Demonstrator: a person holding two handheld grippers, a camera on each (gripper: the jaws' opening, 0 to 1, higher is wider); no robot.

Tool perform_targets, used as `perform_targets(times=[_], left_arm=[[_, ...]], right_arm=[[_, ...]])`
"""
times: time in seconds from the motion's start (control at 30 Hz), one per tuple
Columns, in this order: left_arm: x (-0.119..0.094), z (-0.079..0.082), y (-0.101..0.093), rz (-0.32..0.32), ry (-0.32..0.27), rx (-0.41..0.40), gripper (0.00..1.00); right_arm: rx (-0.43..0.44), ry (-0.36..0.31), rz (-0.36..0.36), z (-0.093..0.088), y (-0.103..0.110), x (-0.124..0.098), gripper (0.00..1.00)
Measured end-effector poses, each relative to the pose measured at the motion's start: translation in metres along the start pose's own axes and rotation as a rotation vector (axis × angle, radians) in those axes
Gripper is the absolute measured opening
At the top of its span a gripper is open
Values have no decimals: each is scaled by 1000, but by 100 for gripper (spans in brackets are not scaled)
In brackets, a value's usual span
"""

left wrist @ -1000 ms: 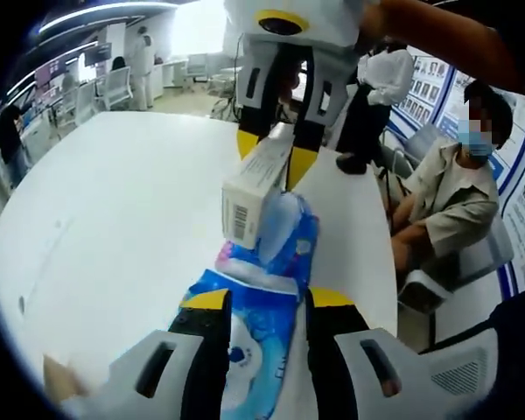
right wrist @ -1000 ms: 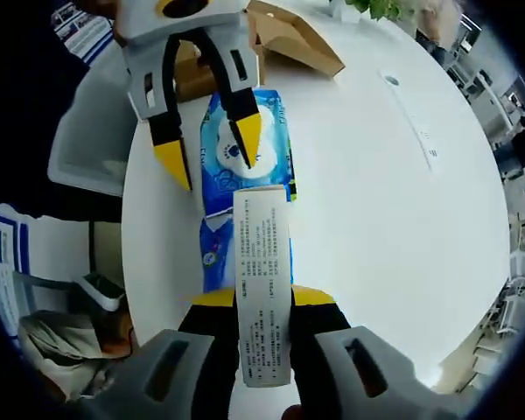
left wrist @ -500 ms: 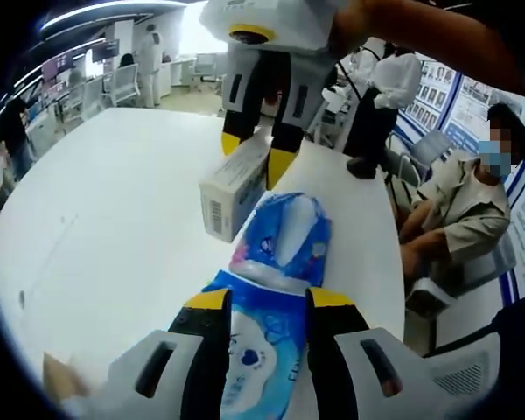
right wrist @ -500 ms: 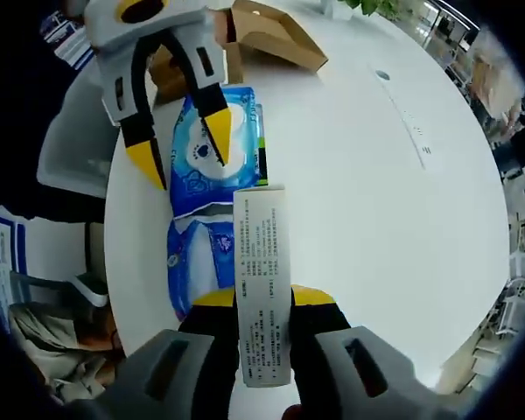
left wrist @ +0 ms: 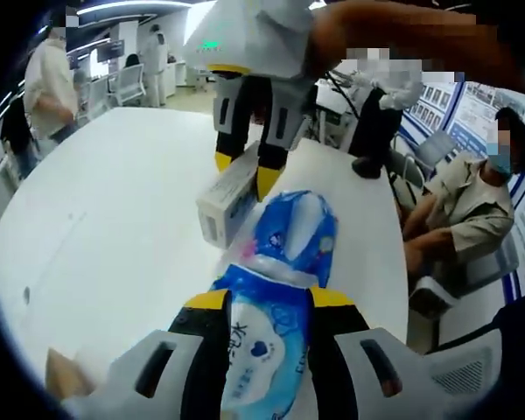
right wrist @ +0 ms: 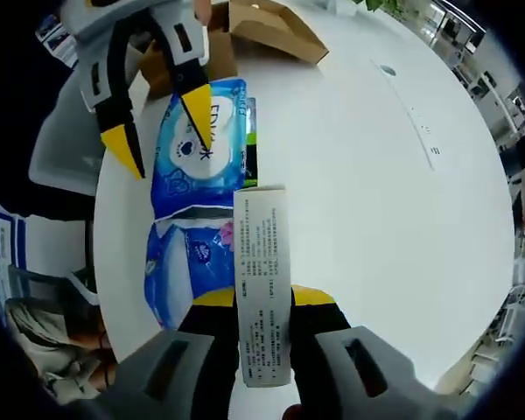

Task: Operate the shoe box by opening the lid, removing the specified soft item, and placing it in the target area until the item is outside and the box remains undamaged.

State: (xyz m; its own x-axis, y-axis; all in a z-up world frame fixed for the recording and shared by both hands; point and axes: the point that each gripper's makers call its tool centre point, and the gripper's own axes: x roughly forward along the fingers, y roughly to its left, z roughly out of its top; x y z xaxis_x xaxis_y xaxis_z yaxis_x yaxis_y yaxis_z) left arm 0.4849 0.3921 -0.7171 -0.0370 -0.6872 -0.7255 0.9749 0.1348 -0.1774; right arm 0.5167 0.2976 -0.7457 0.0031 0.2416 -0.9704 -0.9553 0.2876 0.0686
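White and broad, the round desk [right wrist: 359, 175] carried an open cardboard shoe box [right wrist: 254, 31] at its far edge in the right gripper view, its flaps already spread. Nearer lay the soft item, a blue wipes pack [left wrist: 284, 254], outside the box and clamped at one end in the left gripper [left wrist: 267, 306]. The right gripper [right wrist: 262, 297] was shut on a slim white carton [right wrist: 262, 289], held just beside the pack. Compared with a second earlier, the carton had swung off the pack toward its left side in the left gripper view, suggesting the two items were being separated for placement.
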Motion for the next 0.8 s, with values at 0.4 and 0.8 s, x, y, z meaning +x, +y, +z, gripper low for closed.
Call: perform_targets(times=[0.4, 0.8], left_arm=[[0, -10, -1, 8, 16, -8, 32], [-2, -14, 1, 14, 17, -17, 32]], right_arm=[[23, 5, 15, -11, -4, 18, 19], [-2, 36, 14, -14, -8, 32, 19]])
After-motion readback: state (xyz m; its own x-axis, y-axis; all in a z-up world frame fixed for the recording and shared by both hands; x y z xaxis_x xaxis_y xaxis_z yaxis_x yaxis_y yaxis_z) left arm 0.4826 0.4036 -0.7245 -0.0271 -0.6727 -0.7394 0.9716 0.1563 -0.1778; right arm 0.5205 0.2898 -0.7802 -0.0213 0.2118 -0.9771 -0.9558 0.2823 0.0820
